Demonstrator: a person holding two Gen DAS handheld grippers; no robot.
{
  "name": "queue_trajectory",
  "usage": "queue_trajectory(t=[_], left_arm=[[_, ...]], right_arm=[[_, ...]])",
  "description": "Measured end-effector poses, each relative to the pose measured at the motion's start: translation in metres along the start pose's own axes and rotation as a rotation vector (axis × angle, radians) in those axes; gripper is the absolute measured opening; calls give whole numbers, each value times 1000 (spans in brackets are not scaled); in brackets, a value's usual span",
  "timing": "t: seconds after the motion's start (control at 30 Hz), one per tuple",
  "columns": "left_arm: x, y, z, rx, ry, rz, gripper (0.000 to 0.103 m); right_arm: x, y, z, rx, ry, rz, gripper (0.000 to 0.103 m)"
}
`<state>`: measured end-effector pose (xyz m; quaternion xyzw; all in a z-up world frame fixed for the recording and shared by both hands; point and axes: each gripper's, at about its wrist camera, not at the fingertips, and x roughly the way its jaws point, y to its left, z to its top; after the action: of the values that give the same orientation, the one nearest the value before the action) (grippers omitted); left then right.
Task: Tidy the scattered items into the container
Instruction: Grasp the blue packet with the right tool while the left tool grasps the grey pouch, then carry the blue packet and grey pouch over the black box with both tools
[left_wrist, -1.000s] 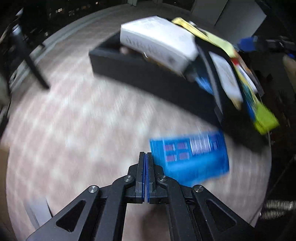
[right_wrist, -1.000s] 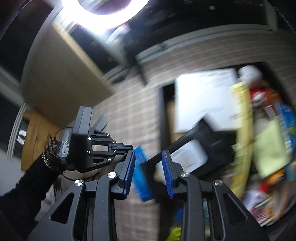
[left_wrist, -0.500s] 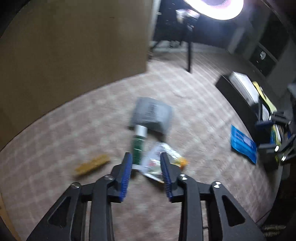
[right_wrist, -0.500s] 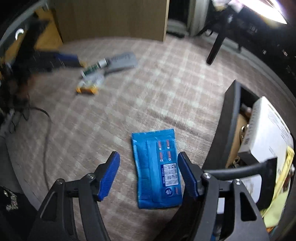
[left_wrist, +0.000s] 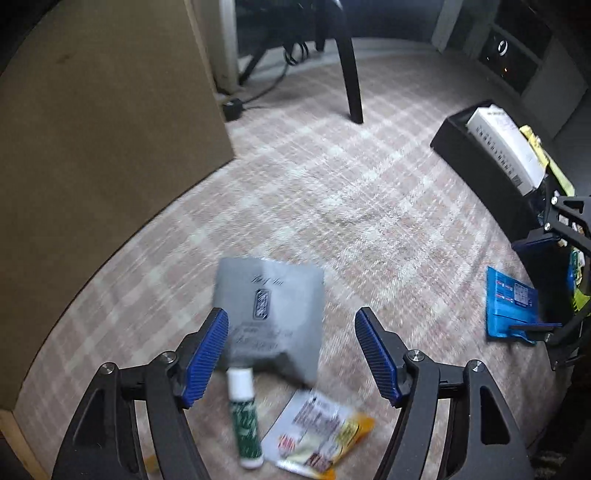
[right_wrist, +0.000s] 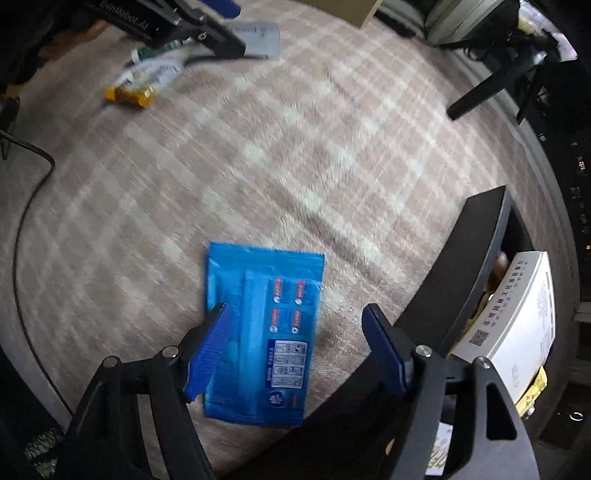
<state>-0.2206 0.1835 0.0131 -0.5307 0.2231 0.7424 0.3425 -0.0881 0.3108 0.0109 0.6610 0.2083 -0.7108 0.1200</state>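
On the checked carpet (right_wrist: 295, 155), beside the near wall of the black container (right_wrist: 476, 251), we see the blue packet (right_wrist: 264, 328) lying flat. Our right gripper (right_wrist: 295, 347) points down over it, its jaws opening wide; the packet sits between them, its left edge under the left pad, and the frames do not show either pad pressing on it. From the left wrist view the same packet (left_wrist: 511, 304) lies just beside the container (left_wrist: 480, 158), with the right gripper (left_wrist: 535, 280) straddling it. Inside the container a white box (right_wrist: 517, 325) leans against the wall, with a yellow sheet (right_wrist: 532, 391) beneath it.

Well apart from the container, across the carpet (left_wrist: 332, 184), we find the remaining scattered items. A grey pouch (left_wrist: 271, 314) lies flat; touching its near edge is a green tube with a white cap (left_wrist: 243, 413), and just beside the tube a white and orange wrapper (left_wrist: 321, 432). Our left gripper (left_wrist: 291, 354) hangs above this group with its jaws opening and nothing pressed between them; the pouch shows in the gap. A brown cabinet (left_wrist: 103, 147) stands beyond the pouch, away from the container, and a dark chair leg (left_wrist: 351, 74) rises farther back.
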Motion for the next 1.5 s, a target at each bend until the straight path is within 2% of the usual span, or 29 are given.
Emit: queue_trajectory(t=[0.07, 0.17, 0.27, 0.33, 0.43, 0.53, 0.57, 0.6, 0.67, 0.73, 0.8, 1.0, 1.03, 1.07, 1.1, 1.17, 1.27, 1.33, 1.43, 1.5], left_arm=[[7, -1, 1, 9, 19, 21, 69], [12, 0, 2, 27, 31, 29, 69], [10, 4, 1, 25, 31, 17, 71], [11, 10, 0, 22, 39, 38, 71], [11, 14, -2, 11, 35, 20, 72], [7, 9, -5, 33, 28, 18, 61], [5, 6, -7, 43, 23, 17, 56], [3, 4, -8, 52, 17, 15, 52], [0, 1, -11, 54, 11, 14, 47], [-3, 0, -14, 45, 4, 17, 43], [-7, -1, -17, 29, -4, 21, 38], [-23, -1, -26, -21, -44, 27, 31], [-29, 0, -27, -39, -58, 20, 25], [-34, 2, -28, -56, -69, 15, 13], [-39, 3, -29, -75, -79, 9, 13], [-49, 5, -31, -89, -97, -2, 13], [-56, 4, -28, -76, -102, 27, 13], [-59, 6, -35, -77, -110, 30, 12], [-57, 6, -33, -108, -129, 29, 12], [-62, 0, -33, -112, -155, 29, 12]], right_arm=[[3, -7, 0, 19, 7, 21, 82], [7, -17, 1, 48, 20, 102, 83], [8, -16, 1, 25, 19, 164, 85], [8, -13, 1, 2, 9, 154, 85], [7, -14, -1, -10, 2, 148, 86], [3, -16, -5, -24, -11, 147, 78], [0, -16, -6, -27, -18, 148, 69], [-3, -17, -7, -28, -23, 150, 56], [-8, -19, -9, -20, -30, 163, 45], [-11, -21, -13, -8, -44, 165, 42], [-14, -24, -15, 2, -59, 177, 32], [-29, -48, -28, 123, -148, 256, 13], [-33, -54, -30, 154, -170, 273, 13], [-37, -60, -33, 182, -194, 290, 7], [-41, -65, -35, 201, -216, 304, 2], [-44, -73, -39, 237, -244, 314, 2], [-44, -82, -45, 270, -257, 323, 2], [-50, -74, -58, 300, -280, 331, 2], [-72, -84, -76, 379, -361, 370, 2], [-86, -62, -79, 430, -422, 399, 2]])
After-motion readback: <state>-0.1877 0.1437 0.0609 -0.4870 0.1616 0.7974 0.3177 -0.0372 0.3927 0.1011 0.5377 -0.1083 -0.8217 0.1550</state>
